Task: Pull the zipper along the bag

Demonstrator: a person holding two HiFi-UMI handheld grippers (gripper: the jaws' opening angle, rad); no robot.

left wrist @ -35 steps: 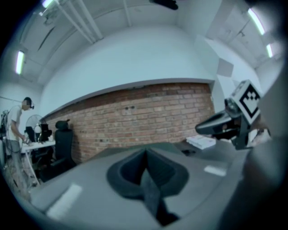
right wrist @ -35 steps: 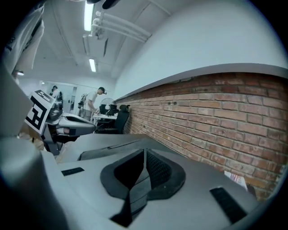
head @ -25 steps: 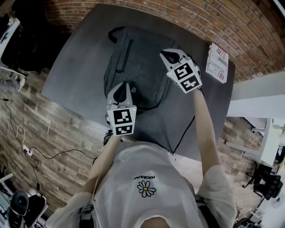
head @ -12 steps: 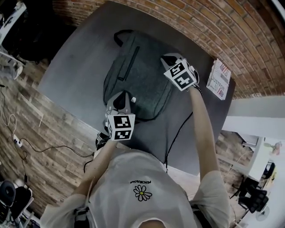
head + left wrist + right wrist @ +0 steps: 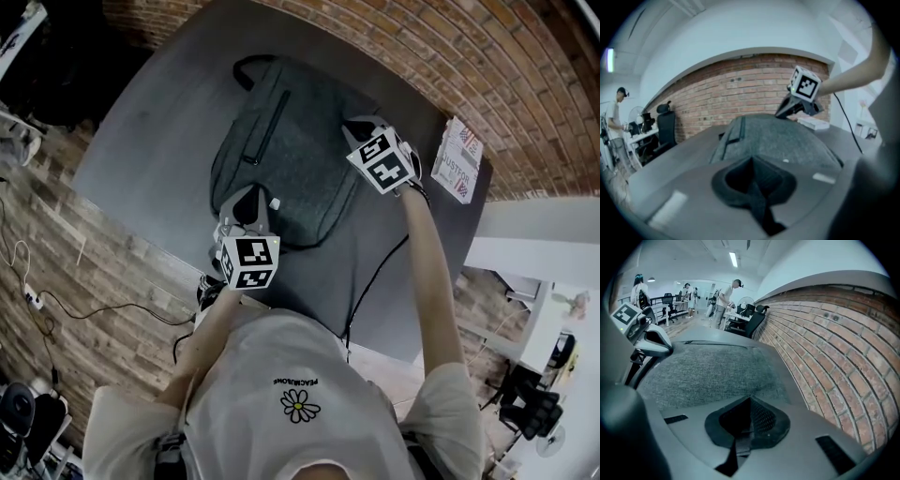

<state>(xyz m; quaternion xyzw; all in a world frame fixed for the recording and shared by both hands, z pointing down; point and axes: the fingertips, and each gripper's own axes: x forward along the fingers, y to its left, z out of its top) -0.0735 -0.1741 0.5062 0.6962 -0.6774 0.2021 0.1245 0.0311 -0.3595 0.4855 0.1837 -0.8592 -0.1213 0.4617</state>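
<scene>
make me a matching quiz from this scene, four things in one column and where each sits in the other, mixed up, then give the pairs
Things:
1 grey backpack
2 left gripper
3 right gripper
4 white box

Places:
A at the table's right edge, near the brick wall
B at the backpack's near end
C at the backpack's right side
D flat in the table's middle

Pairs: 1-D, 2-B, 3-C, 4-A

Closed right gripper [image 5: 749, 401] over grey bag [image 5: 712, 371], brick wall [image 5: 834, 357] alongside
</scene>
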